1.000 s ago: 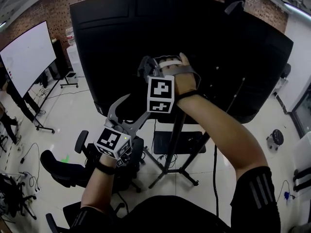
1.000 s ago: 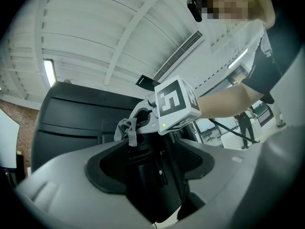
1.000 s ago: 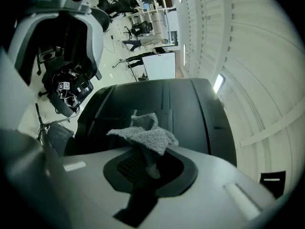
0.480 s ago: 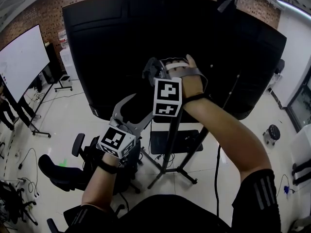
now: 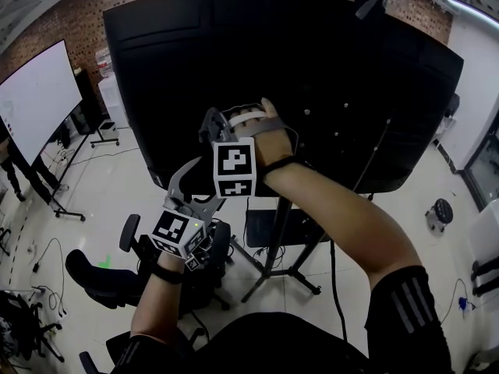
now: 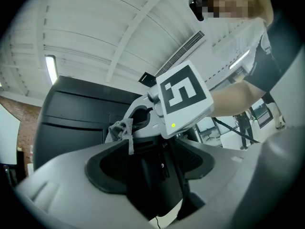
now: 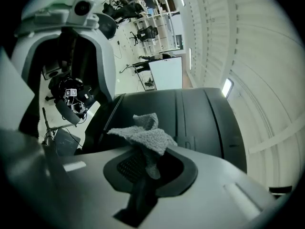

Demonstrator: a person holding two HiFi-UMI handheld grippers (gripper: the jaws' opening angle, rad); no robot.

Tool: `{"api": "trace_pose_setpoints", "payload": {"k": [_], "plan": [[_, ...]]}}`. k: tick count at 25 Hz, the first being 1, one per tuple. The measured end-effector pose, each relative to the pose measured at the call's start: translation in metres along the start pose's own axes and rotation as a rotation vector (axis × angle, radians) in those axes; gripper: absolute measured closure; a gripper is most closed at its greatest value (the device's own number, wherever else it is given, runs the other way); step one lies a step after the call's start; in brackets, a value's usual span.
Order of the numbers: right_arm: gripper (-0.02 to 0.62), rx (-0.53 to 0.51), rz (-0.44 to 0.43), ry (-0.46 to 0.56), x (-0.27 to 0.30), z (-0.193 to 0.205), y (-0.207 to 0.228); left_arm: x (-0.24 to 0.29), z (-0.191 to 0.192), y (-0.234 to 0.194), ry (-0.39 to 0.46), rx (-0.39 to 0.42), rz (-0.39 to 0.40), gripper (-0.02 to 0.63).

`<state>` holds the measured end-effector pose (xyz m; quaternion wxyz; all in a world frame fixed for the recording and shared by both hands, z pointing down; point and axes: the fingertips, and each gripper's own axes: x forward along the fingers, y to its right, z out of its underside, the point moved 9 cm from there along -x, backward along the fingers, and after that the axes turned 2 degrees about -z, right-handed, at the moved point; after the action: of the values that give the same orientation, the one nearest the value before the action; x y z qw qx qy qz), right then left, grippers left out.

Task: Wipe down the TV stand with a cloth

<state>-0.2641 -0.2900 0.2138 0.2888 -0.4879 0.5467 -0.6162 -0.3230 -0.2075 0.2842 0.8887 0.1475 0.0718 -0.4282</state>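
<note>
A big black TV back panel (image 5: 327, 68) fills the upper head view, carried on a black pole (image 5: 279, 236) with tripod legs. My right gripper (image 5: 212, 121) is raised against the panel's lower left part. It is shut on a grey cloth (image 7: 143, 135), which bunches out of the jaws toward the panel (image 7: 190, 113). The left gripper view also shows the cloth (image 6: 121, 128) beside the right gripper's marker cube (image 6: 183, 97). My left gripper (image 5: 182, 179) hangs lower, just below the panel's bottom edge, jaws together with nothing in them.
A black office chair (image 5: 101, 275) stands on the pale floor at lower left. A whiteboard (image 5: 39, 100) on wheels and a person (image 5: 12, 166) are at far left. A small black shelf (image 5: 273, 228) sits on the pole, and a cable (image 5: 335, 279) hangs beside it.
My right gripper with the cloth has slid left and slightly down across the panel. The left gripper has drifted a little left.
</note>
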Motion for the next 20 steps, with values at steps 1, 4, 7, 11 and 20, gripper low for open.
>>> {"api": "trace_pose_setpoints", "payload": {"k": [1,4,7,11,20], "plan": [[0.543,-0.007,-0.005,-0.006,0.007,-0.002,-0.002,-0.002,0.003,-0.001,-0.007,-0.002,-0.002,0.282],[0.543,-0.03,-0.024,-0.037,0.022,-0.002,-0.007,-0.006,0.008,-0.001,-0.021,-0.011,-0.002,0.282],[0.543,-0.062,-0.018,-0.068,0.022,0.002,-0.011,-0.002,0.01,0.0,-0.016,-0.008,0.013,0.282],[0.543,-0.085,-0.025,-0.117,0.016,0.017,-0.015,0.009,0.016,0.007,-0.021,-0.022,0.041,0.282],[0.545,-0.108,-0.06,-0.236,0.002,0.049,-0.023,0.033,0.015,0.025,-0.006,-0.028,0.1,0.282]]}}
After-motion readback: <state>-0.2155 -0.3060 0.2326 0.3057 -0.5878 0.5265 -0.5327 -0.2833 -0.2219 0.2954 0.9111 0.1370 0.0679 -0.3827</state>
